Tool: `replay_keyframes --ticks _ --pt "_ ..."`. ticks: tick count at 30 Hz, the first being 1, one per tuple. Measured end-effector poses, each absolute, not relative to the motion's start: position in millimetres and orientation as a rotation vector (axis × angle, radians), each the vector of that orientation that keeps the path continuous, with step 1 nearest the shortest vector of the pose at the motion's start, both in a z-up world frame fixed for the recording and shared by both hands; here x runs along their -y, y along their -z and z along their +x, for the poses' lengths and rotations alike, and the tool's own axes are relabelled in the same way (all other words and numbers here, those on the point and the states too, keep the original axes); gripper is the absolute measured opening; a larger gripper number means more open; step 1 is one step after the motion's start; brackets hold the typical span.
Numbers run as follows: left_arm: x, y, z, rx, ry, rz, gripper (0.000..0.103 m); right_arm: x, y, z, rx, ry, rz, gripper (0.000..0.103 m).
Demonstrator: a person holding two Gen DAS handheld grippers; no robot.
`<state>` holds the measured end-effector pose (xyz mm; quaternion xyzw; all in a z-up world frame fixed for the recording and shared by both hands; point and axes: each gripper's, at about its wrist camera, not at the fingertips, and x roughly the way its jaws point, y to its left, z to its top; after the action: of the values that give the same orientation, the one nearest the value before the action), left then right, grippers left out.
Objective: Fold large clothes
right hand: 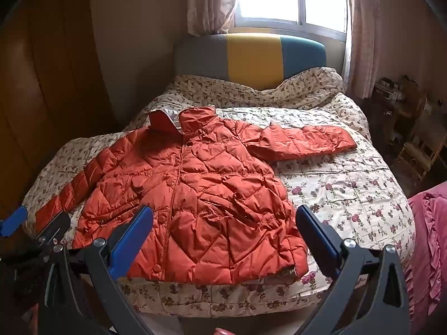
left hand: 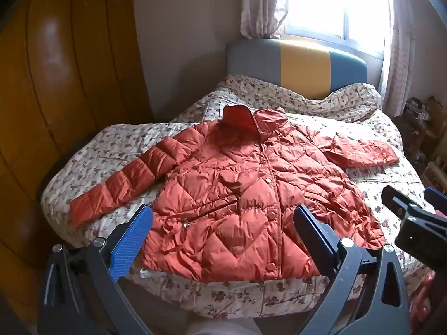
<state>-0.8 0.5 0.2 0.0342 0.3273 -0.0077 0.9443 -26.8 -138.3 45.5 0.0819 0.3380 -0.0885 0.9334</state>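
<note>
1. On the bed, one puffy orange jacket lies flat, collar toward 12 o'clock.
2. Two sleeves spread out.
3. Left hand-held gripper and right hand-held gripper hover wide apart, holding nothing.

Daylight floods through the window, blown out to white glare, leaving the wardrobe side dim. Fisheye bending curves both views' edges, and the darkened corners possibly hide detail.

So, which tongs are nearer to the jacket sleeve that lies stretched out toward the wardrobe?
Left. The left tongs hover open above the jacket hem, close beside that sleeve. The right tongs hover open over the hem's other side, farther away.
</note>
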Motion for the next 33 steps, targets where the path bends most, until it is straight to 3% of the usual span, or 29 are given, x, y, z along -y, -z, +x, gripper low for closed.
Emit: replay_keyframes --ticks 33 --pt "-3 14 5 -0.722 0.012 0.058 0.1 138 -45 -20 -0.727 0.157 0.177 0.101"
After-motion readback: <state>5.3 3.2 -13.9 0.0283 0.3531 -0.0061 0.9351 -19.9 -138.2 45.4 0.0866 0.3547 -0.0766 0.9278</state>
